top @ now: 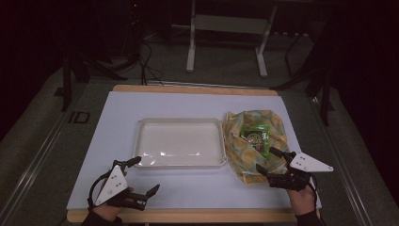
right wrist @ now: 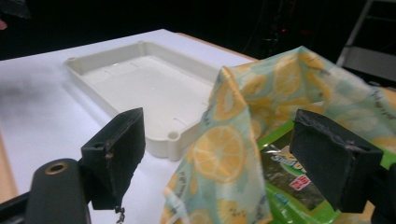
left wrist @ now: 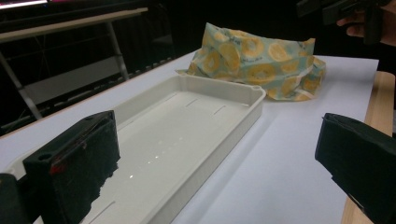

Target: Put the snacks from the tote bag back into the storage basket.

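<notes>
A white tray (top: 141,141) lies empty in the middle of the white table. To its right sits a lemon-print bag (top: 244,155), open at the top, with a green snack packet (top: 255,133) inside. My right gripper (top: 272,161) stands open at the bag's near edge, its jaws spread over the cloth (right wrist: 224,154) and the packet (right wrist: 285,186) without pressing on them. My left gripper (top: 143,175) is open near the table's front left corner, just before the tray (left wrist: 205,140), with nothing between its jaws. The bag (left wrist: 257,60) lies beyond the tray in the left gripper view.
A wooden edge (top: 188,215) borders the table at the front. Beyond the far side stand a metal frame (top: 226,28) and cables (top: 146,61) on the floor. The surroundings are dark.
</notes>
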A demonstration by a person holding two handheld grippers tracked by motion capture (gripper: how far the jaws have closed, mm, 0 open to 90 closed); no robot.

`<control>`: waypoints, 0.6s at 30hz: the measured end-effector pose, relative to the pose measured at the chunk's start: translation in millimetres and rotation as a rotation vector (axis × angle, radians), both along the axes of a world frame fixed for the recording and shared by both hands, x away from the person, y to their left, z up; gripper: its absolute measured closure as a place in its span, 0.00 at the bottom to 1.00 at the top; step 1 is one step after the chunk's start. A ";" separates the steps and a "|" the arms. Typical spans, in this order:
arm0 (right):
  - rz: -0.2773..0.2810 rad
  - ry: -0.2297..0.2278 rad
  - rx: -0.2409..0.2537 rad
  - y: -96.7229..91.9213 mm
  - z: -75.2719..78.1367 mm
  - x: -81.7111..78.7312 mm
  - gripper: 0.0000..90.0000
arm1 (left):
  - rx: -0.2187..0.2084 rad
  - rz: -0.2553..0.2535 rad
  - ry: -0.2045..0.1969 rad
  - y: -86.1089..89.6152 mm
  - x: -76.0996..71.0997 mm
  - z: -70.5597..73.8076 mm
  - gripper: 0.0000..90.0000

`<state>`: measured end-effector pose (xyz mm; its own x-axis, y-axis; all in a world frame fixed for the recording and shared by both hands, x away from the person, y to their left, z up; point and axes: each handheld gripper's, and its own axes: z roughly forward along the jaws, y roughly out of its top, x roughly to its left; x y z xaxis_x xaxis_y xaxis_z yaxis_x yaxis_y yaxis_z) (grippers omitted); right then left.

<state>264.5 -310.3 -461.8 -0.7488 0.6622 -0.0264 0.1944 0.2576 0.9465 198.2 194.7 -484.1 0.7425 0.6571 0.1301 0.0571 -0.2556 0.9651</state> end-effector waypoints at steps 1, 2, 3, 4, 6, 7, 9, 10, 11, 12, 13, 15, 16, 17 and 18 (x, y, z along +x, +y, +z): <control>0.005 0.006 -0.007 0.0 -0.6 -0.1 0.20 | -0.002 -0.001 0.000 0.2 -0.1 -0.1 0.00; 0.009 0.013 -0.013 0.0 -1.5 -0.6 0.20 | -0.004 -0.002 -0.001 0.7 -0.6 -0.1 0.00; 0.011 0.018 -0.016 -0.2 -1.7 -0.8 0.20 | -0.003 -0.003 -0.003 1.3 -1.4 -0.1 0.00; 0.011 0.018 -0.016 -0.2 -1.7 -0.8 0.20 | -0.003 -0.003 -0.003 1.3 -1.4 -0.1 0.00; 0.010 0.040 -0.021 -1.5 -2.5 -0.9 0.20 | -0.004 -0.006 -0.003 1.5 -2.4 -0.3 0.00; 0.005 0.046 -0.022 -1.8 -2.6 -1.0 0.20 | -0.001 -0.010 -0.003 1.6 -3.0 -0.7 0.00; -0.010 0.061 -0.032 -3.5 -1.9 -0.3 0.18 | 0.002 -0.011 -0.001 1.7 -3.2 -0.9 0.00; -0.023 0.066 -0.034 -4.6 -1.4 -0.4 0.18 | 0.002 -0.011 -0.001 1.5 -3.4 -1.2 0.00; -0.021 0.073 -0.028 -6.3 -0.7 -0.1 0.18 | 0.003 -0.017 0.002 1.4 -4.0 -1.7 0.00; -0.014 0.071 -0.021 -7.9 -0.2 0.1 0.17 | 0.003 -0.017 0.002 1.4 -4.0 -1.7 0.00; -0.019 0.056 -0.022 -9.0 0.2 -0.9 0.17 | 0.008 -0.021 0.006 0.5 -4.2 -2.4 0.00; -0.013 0.052 -0.027 -10.0 1.2 -0.9 0.16 | 0.009 -0.023 0.006 0.3 -4.3 -2.5 0.00; -0.001 0.048 -0.021 -10.3 1.5 -0.9 0.16 | 0.008 -0.026 0.007 -0.2 -4.2 -2.6 0.00; -0.001 0.044 -0.026 -10.2 1.8 -0.8 0.16 | 0.011 -0.028 0.008 -0.4 -4.1 -2.7 0.00; -0.001 0.044 -0.026 -10.2 1.8 -0.8 0.16 | 0.014 -0.029 0.010 -0.7 -3.9 -2.8 0.00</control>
<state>263.6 -320.5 -460.0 -0.7490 0.6624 -0.0108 0.2359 0.2819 0.9300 194.3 194.0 -486.8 0.7623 0.6337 0.1316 0.0591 -0.2706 0.9609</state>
